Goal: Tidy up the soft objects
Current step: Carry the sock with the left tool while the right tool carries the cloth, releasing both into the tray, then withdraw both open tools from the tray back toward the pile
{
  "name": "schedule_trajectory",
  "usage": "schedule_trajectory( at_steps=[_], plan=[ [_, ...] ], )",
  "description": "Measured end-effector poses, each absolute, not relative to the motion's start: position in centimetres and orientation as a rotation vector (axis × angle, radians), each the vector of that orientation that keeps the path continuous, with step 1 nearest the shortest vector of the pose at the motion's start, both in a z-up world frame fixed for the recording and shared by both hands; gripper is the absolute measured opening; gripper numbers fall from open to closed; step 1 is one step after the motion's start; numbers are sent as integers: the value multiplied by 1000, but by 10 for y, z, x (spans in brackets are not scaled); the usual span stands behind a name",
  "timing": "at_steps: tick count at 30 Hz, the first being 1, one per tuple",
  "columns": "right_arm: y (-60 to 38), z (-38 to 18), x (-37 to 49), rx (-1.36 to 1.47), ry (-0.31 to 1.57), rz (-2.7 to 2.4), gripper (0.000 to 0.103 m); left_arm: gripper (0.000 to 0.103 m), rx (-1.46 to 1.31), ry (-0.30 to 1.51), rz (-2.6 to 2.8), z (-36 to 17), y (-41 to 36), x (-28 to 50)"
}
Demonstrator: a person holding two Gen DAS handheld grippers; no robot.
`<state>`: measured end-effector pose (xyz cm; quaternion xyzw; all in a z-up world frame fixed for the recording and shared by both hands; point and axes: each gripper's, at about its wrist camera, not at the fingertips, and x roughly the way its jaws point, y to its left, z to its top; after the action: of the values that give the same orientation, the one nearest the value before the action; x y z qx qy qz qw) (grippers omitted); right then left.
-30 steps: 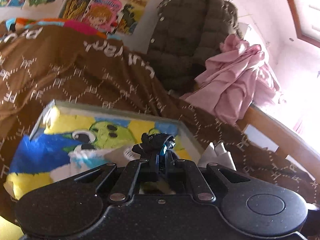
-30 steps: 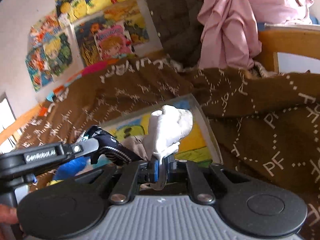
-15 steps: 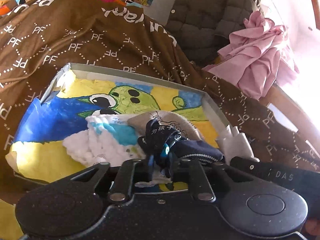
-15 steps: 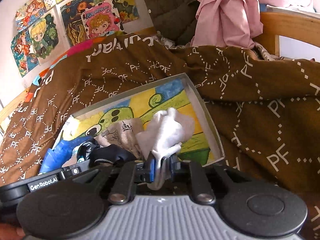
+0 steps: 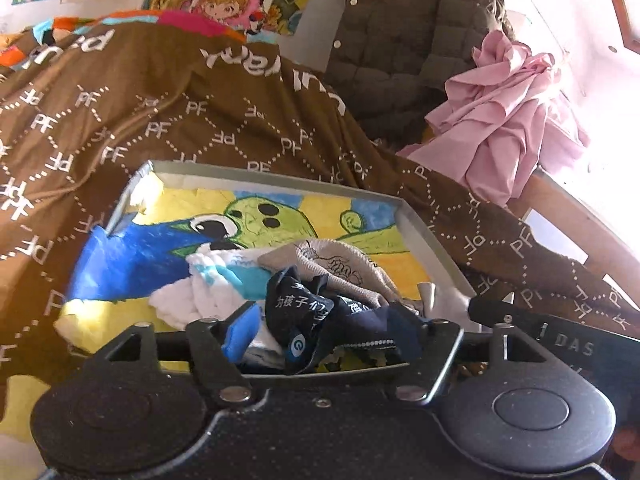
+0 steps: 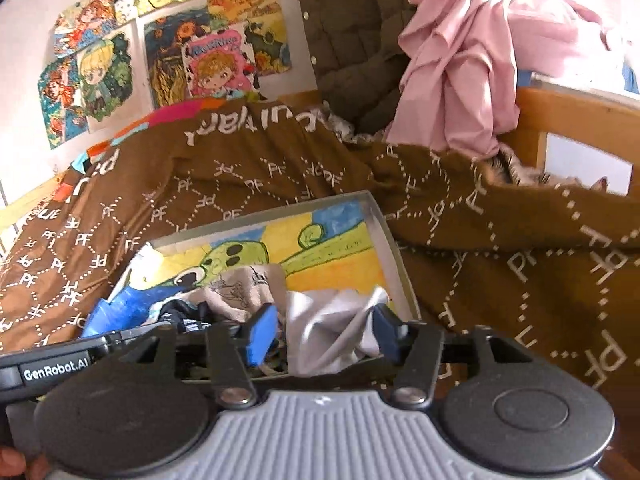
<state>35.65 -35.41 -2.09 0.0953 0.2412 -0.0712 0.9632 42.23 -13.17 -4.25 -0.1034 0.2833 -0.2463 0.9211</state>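
Socks heaped in tray (image 5: 436,240); navy sock (image 5: 320,320) left view only, white cloth (image 6: 332,328) clearer right; both tongs wide.

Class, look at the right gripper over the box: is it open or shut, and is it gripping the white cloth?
Open. The right gripper has its blue pads spread wide, and the white cloth lies loose between them in the box.

Ahead of my left gripper (image 5: 324,336), matt black plastic w/ a speckled finish: navy knit sock (image 5: 320,320), fluffy white terry cloth (image 5: 208,292), beige printed cloth (image 5: 340,264). Box (image 5: 432,240) looks like dull grey card, inside a crayon-rough paper drawing. Right gripper (image 6: 322,332): ribbed grey plastic, smooth white cloth (image 6: 332,328) between its blue pads.
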Motion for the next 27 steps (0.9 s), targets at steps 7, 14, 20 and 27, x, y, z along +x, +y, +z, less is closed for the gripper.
schedule_trajectory(
  at_steps=[7,14,20,27],
  plan=[
    [-349,7,319,158,433,-127,82,88,-208,519,-494,-18,-120,386],
    [-334,37,264,95,354,-114,95,99,-205,426,-478,15,-104,333],
    [-317,54,214,71,297,-107,103,102,-184,383,-448,35,-85,285],
    [-293,56,164,48,278,-92,103,102,-158,368,-430,43,-62,235]
  ],
)
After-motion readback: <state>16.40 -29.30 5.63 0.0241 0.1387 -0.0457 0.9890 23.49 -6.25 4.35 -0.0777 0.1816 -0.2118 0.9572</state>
